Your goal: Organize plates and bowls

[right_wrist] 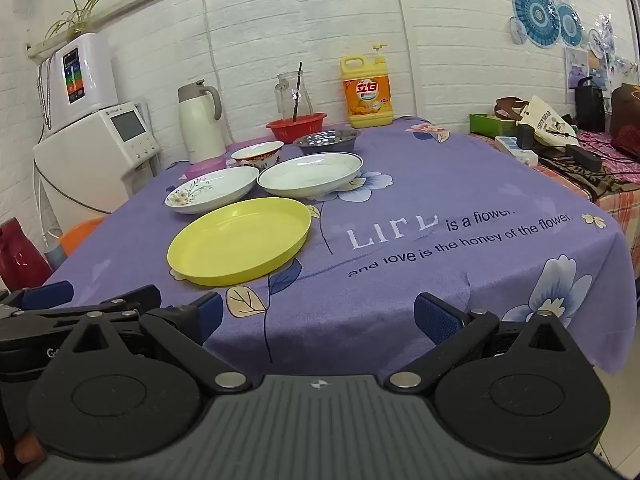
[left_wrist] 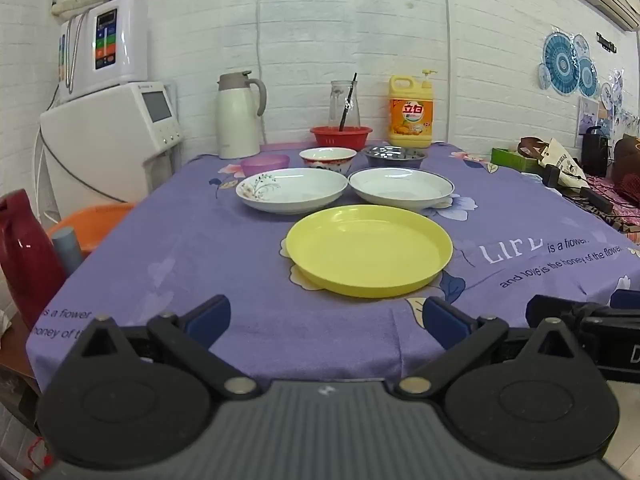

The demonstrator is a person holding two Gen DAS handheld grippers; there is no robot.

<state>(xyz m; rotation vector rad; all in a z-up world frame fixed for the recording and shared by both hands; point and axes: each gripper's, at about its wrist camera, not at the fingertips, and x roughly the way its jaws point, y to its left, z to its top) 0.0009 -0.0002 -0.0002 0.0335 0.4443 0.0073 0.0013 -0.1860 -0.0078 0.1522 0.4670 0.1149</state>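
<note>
Holding both tools over the near edge of the table, I keep my left gripper (left_wrist: 326, 322) spread wide with nothing between its blue pads, and my right gripper (right_wrist: 318, 318) is spread wide and empty in the same way. Both point a little downward at the purple tablecloth (left_wrist: 200, 248), which has printed flowers and words on it. The nearest thing in front of me is the yellow plate (left_wrist: 369, 250), lying flat, more in front of my left tool than of my right one. Just behind it stand two white dishes side by side: the flowered plate (left_wrist: 291, 191) on the left and the blue-rimmed plate (left_wrist: 401, 189) on the right, very near to each other. Behind these come three bowls in a row: a small purple bowl (left_wrist: 265, 164) on the left, a patterned bowl (left_wrist: 327, 159) in the middle and a metal bowl (left_wrist: 394, 156) on the right. Further back, near the white wall, I see a red basket (left_wrist: 341, 136) with a glass pitcher (left_wrist: 344, 105) behind it, a white thermos jug (left_wrist: 239, 116) to the left, and a yellow detergent bottle (left_wrist: 411, 114) to the right.
</note>
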